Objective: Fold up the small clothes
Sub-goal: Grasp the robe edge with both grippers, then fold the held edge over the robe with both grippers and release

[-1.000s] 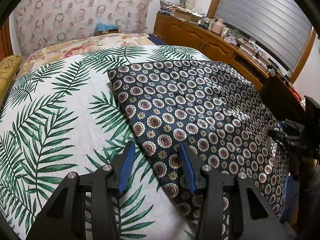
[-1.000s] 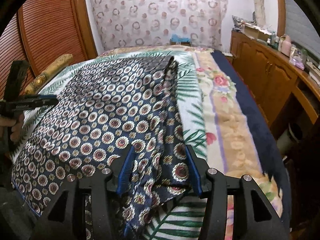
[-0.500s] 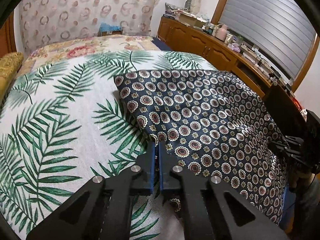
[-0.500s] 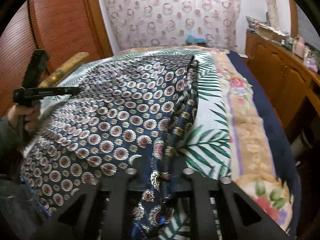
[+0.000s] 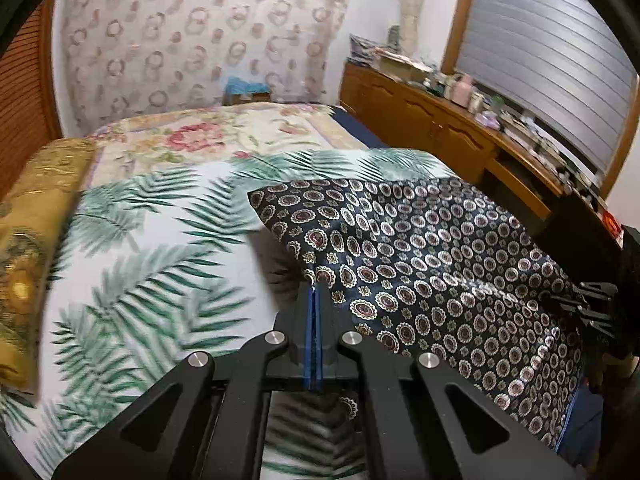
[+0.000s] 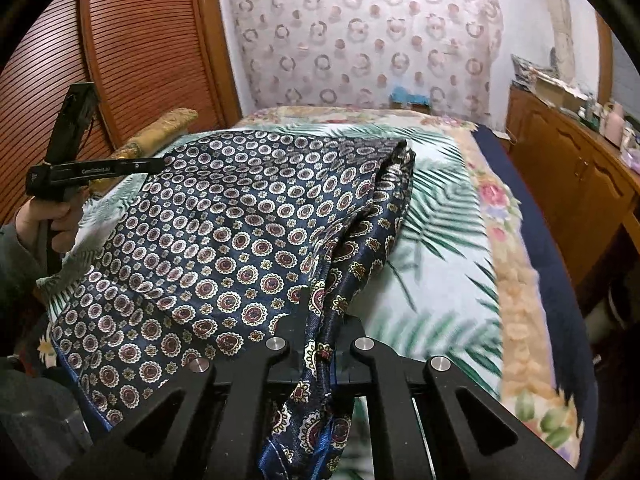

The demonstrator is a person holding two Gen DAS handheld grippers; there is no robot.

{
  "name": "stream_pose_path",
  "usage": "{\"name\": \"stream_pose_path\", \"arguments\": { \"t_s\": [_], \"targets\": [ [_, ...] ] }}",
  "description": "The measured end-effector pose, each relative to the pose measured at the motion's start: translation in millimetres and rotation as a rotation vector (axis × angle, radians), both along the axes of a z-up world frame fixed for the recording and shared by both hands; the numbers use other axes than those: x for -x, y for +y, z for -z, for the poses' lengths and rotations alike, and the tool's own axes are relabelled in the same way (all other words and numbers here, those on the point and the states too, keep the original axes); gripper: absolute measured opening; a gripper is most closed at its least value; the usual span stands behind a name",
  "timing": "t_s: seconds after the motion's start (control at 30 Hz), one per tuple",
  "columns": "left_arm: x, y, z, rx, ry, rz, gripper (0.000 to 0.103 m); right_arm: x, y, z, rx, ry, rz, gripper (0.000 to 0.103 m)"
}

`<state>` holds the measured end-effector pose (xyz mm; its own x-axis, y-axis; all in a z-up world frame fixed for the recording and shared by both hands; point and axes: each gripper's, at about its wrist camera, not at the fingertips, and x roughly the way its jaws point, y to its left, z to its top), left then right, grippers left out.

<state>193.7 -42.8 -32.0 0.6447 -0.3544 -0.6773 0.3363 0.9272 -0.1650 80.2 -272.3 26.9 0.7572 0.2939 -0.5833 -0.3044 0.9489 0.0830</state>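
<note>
Both the left gripper (image 5: 313,292) and right gripper (image 6: 324,312) have jaws clamped on the patterned garment's (image 6: 224,216) near edge, its body stretching away over the bed (image 6: 440,264)

Left gripper (image 5: 314,292) and right gripper (image 6: 320,308) now clamped on the medallion-print garment (image 5: 420,264), its near edge lifted off the palm-leaf bedspread (image 5: 152,264)

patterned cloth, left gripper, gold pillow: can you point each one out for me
patterned cloth (image 5: 432,264), left wrist view, on its flat dark middle
left gripper (image 5: 313,292), left wrist view, at the tips of its blue pads, shut on the cloth's edge
gold pillow (image 5: 36,216), left wrist view, on its top face
</note>
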Motion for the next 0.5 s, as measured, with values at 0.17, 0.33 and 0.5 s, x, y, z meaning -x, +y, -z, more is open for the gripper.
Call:
{"name": "stream_pose_path", "arguments": {
  "t_s": [0.17, 0.33, 0.5],
  "targets": [
    [-7, 46, -9, -0.033, -0.031, -0.085, 0.002, -18, 30, -3, 0.003, -0.016, -0.07, 0.005],
    [-11, 83, -11, -0.085, -0.034, -0.141, 0.002, -35, 50, -1, 0.006, -0.004, -0.117, 0.005],
    [-8, 91, 5, -0.15, -0.012, -0.15, 0.002, -41, 35, 4, 0.034, 0.006, -0.099, 0.009]
  ]
}}
